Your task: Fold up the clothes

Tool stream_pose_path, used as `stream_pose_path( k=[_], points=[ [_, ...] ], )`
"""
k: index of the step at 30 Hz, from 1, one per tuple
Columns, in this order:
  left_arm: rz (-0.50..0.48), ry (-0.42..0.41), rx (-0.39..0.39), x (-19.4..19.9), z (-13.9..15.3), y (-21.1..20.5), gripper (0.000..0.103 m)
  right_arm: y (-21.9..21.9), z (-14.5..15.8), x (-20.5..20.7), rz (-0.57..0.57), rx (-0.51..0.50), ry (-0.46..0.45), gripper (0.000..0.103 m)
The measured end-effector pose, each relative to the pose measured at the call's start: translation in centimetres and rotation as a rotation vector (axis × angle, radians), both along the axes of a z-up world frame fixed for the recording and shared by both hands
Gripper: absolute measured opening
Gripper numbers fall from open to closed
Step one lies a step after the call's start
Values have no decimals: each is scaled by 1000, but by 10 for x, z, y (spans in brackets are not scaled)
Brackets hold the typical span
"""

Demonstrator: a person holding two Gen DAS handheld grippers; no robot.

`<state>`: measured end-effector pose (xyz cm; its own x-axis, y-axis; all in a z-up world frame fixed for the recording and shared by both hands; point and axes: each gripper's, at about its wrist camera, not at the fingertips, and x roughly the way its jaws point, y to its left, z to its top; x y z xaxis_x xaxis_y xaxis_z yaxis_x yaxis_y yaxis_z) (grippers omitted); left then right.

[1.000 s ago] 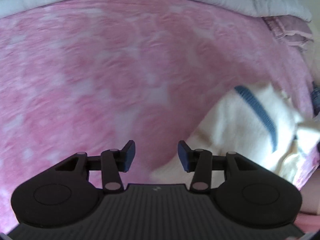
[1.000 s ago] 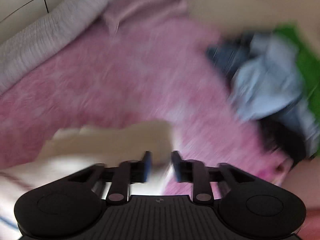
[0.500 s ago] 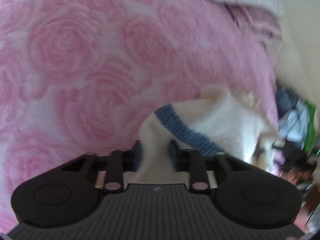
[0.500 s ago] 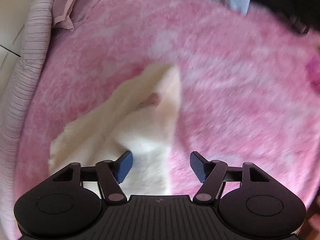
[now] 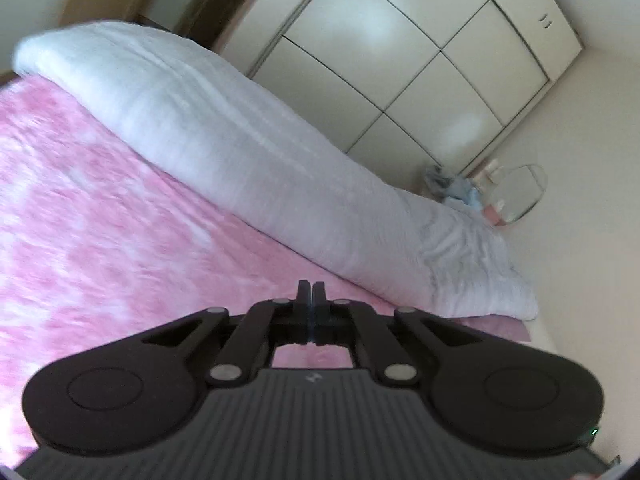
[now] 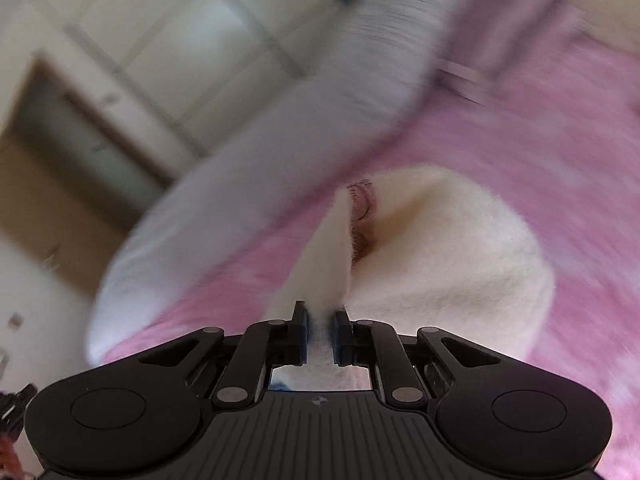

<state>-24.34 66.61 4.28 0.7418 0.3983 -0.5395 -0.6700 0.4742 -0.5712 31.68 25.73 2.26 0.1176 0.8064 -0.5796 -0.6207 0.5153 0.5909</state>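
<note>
The step in hand looks like lifting the cream garment (image 6: 440, 264) off the pink blanket (image 5: 100, 220) to shake it out before a fold. The right gripper (image 6: 320, 320) is closing, its fingers pinching a fold of the garment, which billows ahead toward 1 o'clock above the blanket. The left gripper (image 5: 310, 292) has its fingers pressed together with nothing visible between them; no garment shows in its view. Next, I judge, the left must find a free edge or corner. Open blanket lies toward 9 o'clock; the white duvet (image 5: 248, 152) bounds it from 10 to 3, wardrobe (image 5: 400, 52) beyond.
</note>
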Motion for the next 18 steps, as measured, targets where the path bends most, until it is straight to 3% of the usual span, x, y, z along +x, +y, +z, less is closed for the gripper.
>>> stream_pose_path(
  k=[3, 5, 8, 13, 15, 16, 17, 18],
  points=[
    [-40, 145, -56, 17, -22, -8, 8, 4, 16, -8, 51, -3, -13, 10],
    [-107, 207, -87, 39, -48, -17, 37, 0, 20, -12, 64, -27, -13, 10],
    [-268, 227, -154, 93, -101, -28, 41, -23, 8, -8, 22, -101, -3, 10],
    [-500, 259, -289, 193, -186, -27, 46, -88, -47, 2, -124, -236, 77, 10],
    [-552, 308, -310, 224, -211, -28, 46, -107, -67, 3, -173, -240, 131, 10],
    [-562, 313, -320, 231, -218, -32, 38, -116, -75, 3, -195, -236, 159, 10],
    [-571, 318, -331, 238, -225, -36, 18, -121, -79, 4, -211, -226, 179, 10],
    [-576, 312, -339, 241, -230, -40, 9, -122, -82, 3, -224, -219, 192, 10]
  ],
)
